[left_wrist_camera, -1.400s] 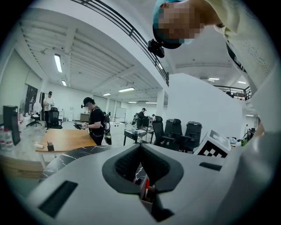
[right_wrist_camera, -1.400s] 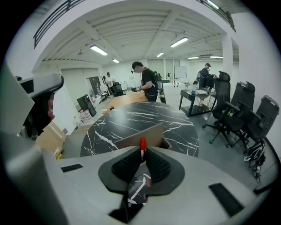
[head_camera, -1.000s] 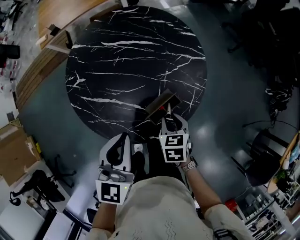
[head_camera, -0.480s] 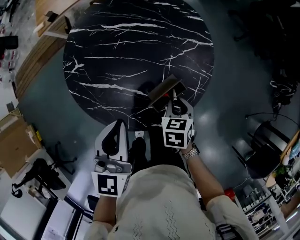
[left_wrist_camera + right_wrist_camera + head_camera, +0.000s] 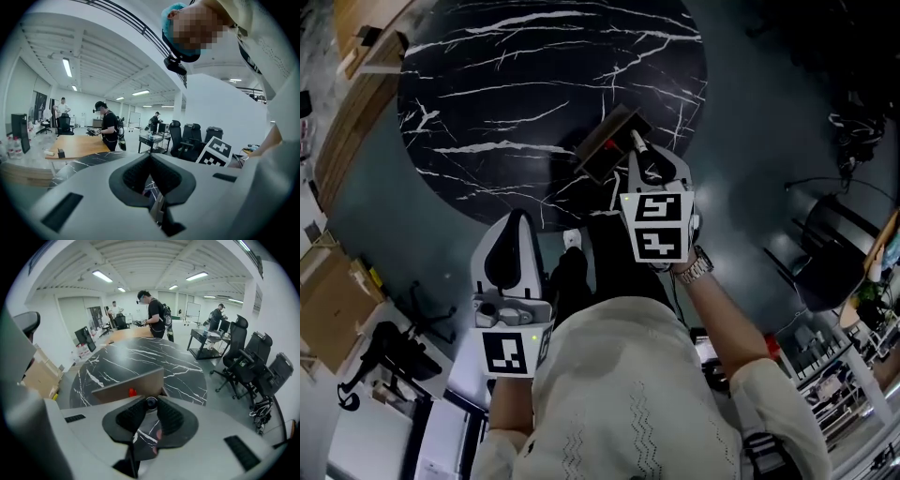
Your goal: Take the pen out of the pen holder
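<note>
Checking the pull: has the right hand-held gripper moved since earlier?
Yes: against the pen holder, the right hand-held gripper has shifted right, holding the pen.

Below me lies a round black marble tabletop (image 5: pixel 506 103) veined with white, standing on a grey floor (image 5: pixel 750 187). A wooden desk (image 5: pixel 356 47) sits just beside its far left edge. Cardboard boxes (image 5: pixel 328 300) stand to my left, black office chairs (image 5: pixel 248 366) to my right. Across the room, a person in black (image 5: pixel 154 315) stands under strip lights (image 5: pixel 102 276).
</note>
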The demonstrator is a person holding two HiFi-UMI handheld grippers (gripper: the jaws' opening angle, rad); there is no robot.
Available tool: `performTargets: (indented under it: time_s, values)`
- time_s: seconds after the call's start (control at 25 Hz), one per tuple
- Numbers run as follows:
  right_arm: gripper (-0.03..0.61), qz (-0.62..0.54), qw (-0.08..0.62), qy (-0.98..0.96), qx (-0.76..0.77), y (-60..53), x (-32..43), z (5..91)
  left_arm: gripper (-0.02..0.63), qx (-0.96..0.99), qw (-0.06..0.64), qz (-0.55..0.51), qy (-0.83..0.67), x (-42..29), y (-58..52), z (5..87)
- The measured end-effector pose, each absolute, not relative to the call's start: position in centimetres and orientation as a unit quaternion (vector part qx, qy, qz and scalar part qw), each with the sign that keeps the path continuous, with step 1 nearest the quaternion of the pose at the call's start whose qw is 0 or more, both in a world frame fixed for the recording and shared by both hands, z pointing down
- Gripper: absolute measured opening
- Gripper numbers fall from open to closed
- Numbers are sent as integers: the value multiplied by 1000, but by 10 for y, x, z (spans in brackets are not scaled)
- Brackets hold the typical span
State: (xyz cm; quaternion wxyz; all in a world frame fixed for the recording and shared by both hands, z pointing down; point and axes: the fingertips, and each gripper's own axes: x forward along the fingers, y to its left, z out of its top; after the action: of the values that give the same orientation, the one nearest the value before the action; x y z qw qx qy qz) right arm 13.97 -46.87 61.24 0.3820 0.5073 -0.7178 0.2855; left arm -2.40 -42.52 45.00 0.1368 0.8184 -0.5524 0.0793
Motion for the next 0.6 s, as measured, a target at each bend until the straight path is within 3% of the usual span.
performTargets:
  time_s: [0.6]
  values:
    - [92, 244, 323, -743, 533, -428, 147, 502, 9, 851, 113, 53, -511, -27, -374, 423]
